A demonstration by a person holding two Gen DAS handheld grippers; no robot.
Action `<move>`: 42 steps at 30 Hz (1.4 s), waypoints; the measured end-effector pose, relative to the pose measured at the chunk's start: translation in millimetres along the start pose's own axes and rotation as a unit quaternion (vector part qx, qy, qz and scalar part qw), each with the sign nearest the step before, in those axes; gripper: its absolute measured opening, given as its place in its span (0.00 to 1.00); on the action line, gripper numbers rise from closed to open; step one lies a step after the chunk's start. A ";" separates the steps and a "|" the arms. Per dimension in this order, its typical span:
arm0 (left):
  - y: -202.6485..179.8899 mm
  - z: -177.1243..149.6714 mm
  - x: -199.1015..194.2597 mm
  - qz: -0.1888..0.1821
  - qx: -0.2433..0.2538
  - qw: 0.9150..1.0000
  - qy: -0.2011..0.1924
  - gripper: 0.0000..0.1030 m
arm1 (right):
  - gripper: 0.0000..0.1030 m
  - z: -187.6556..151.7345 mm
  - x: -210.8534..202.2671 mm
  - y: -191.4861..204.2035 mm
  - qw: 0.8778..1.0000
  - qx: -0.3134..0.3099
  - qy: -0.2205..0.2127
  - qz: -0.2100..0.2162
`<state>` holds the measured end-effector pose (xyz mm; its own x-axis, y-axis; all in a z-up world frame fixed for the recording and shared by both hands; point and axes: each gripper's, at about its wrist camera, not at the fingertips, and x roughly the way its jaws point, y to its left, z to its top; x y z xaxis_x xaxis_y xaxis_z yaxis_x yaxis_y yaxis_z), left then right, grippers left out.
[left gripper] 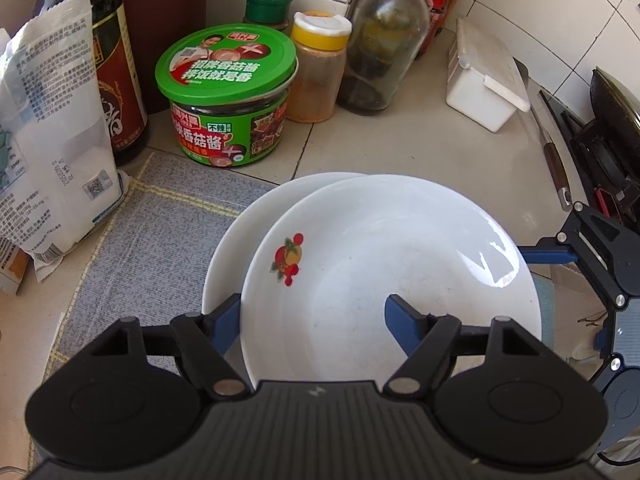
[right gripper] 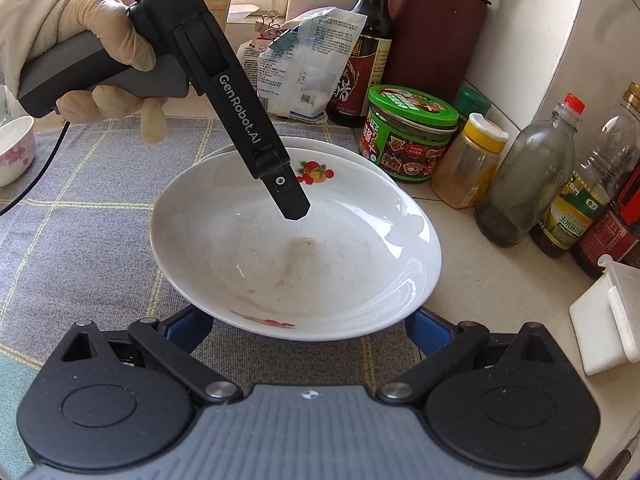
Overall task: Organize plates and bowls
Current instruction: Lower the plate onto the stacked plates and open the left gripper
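Two white plates lie stacked and offset on a grey checked mat. The top plate bears a fruit print; the lower plate peeks out behind it. My left gripper stands open astride the top plate's rim, one blue finger outside, one inside, neither pad pressing. My right gripper is spread wide at the opposite rim, its blue fingers reaching under the plate's edge with the tips hidden. A gloved hand holds the left gripper.
Behind the plates stand a green-lidded sauce jar, a yellow-capped spice jar, a glass bottle, a dark sauce bottle and a white bag. A white lidded box, a knife, a small flowered bowl.
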<state>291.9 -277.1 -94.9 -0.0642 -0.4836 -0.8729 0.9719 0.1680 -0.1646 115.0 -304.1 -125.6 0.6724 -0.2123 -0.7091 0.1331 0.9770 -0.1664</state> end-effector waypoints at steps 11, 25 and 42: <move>-0.5 -2.9 -4.2 0.006 -0.002 1.000 -0.002 0.74 | 1.00 1.0 -1.4 0.1 1.000 -0.003 0.003 -0.003; -3.5 -4.1 -8.1 0.016 -0.001 1.000 -0.005 0.74 | 1.00 4.2 -1.0 -0.3 1.000 -0.003 0.012 0.000; -2.8 -7.2 -16.0 0.022 0.003 1.000 -0.016 0.80 | 1.00 6.6 0.8 1.0 1.000 -0.003 0.015 -0.001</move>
<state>288.7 -263.6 -83.7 -0.0133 -0.5039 -0.8637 0.9752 0.1843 -0.1226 120.5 -303.1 -121.8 0.6502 -0.2143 -0.7289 0.1293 0.9766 -0.1719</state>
